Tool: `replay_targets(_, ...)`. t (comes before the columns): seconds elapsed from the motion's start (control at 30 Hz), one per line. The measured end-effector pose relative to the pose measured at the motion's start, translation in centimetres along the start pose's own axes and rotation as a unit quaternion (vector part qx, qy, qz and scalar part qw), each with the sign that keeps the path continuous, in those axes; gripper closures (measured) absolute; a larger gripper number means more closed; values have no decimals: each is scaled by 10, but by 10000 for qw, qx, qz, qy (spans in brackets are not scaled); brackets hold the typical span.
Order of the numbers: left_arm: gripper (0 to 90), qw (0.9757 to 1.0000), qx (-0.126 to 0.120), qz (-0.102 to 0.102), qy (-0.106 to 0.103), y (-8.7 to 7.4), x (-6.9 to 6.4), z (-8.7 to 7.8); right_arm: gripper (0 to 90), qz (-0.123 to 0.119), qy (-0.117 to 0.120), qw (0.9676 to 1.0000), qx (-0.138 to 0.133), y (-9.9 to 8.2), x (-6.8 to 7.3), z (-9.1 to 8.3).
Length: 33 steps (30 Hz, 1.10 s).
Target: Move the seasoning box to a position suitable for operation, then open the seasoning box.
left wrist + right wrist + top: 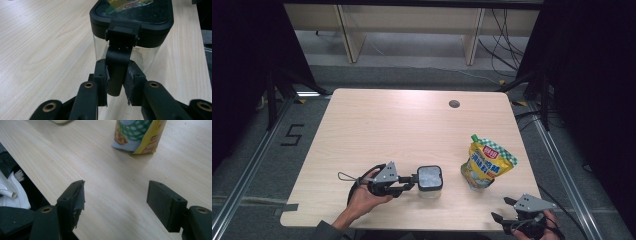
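- The black latch tab (117,72) of the clear, black-lidded plastic container (430,181), standing on the pale wooden table (377,130) near its front edge, is clamped by the left gripper (413,181).
- The right gripper (499,209) is held wide apart, gripping nothing, near the yellow snack pouch (486,162).

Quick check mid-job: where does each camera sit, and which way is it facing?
High view: above the near edge, looking forward and down on the table; both hands and grippers show.
Left gripper view: on the left gripper, facing the clear container; jaws pinch its latch.
Right gripper view: on the open right gripper, facing the yellow pouch.
Shared: high and right gripper views both show the pouch.
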<state>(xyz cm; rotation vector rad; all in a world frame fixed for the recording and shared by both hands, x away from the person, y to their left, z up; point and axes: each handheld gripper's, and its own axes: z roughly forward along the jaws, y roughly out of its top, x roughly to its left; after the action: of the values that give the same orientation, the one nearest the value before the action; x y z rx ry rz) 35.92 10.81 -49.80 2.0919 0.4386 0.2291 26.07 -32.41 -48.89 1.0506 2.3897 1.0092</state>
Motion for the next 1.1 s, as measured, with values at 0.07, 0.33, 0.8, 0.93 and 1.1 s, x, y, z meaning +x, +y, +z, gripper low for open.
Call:
replay_targets(0.07,730,10000,-34,89,-10,0,0,0,315,-68,-8,10000,-40,0,-1,0)
replay_targets(0.33,729,10000,-13,-9,28,-1,1,0,314,-34,25,10000,-9,0,0,1)
replay_targets(0.8,588,9995,30,-230,212,1,1,-1,314,-86,32,10000,21,0,1,1)
replay_targets(0.93,484,9993,23,-369,80,2,3,-8,314,-106,0,9999,-40,0,1,0)
replay_targets(1.1,417,9978,36,-645,161,2,-4,-16,314,-27,48,10000,18,1,3,1)
